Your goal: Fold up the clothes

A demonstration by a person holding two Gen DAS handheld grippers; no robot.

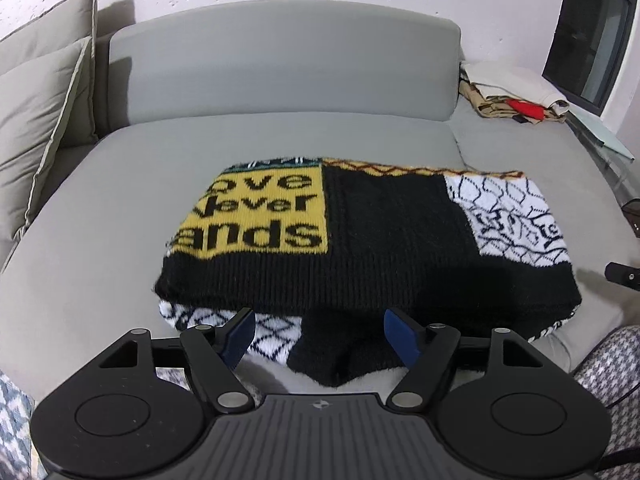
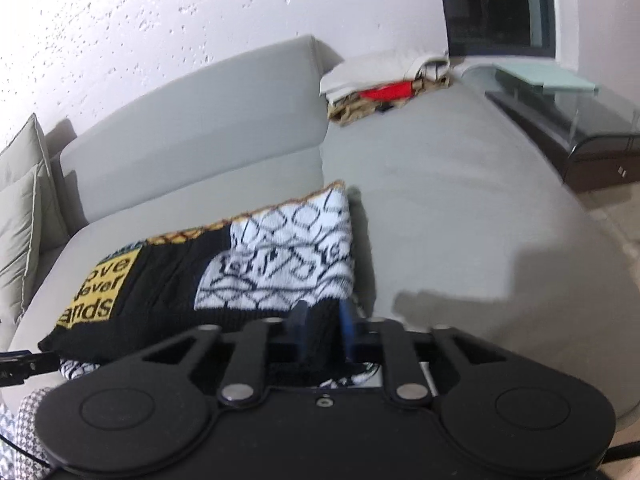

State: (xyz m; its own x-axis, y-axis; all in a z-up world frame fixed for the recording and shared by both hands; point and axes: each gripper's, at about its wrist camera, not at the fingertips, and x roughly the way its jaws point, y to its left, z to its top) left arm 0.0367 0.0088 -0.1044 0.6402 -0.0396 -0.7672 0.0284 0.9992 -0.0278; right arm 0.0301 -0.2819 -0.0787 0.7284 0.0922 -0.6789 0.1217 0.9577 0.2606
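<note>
A folded knit sweater with black, white-patterned and yellow lettered patches lies on the grey sofa seat. My left gripper stands open at the sweater's near edge. A black flap of the sweater lies between its blue pads without touching them. In the right wrist view my right gripper is shut on the black hem at the sweater's near right corner, with knit bunched between its fingers. A white-patterned lower layer shows under the hem.
A pile of folded clothes with something red in it sits at the sofa's far right corner. Grey cushions lean at the left. A glass table and a dark cabinet stand beyond the sofa's right edge.
</note>
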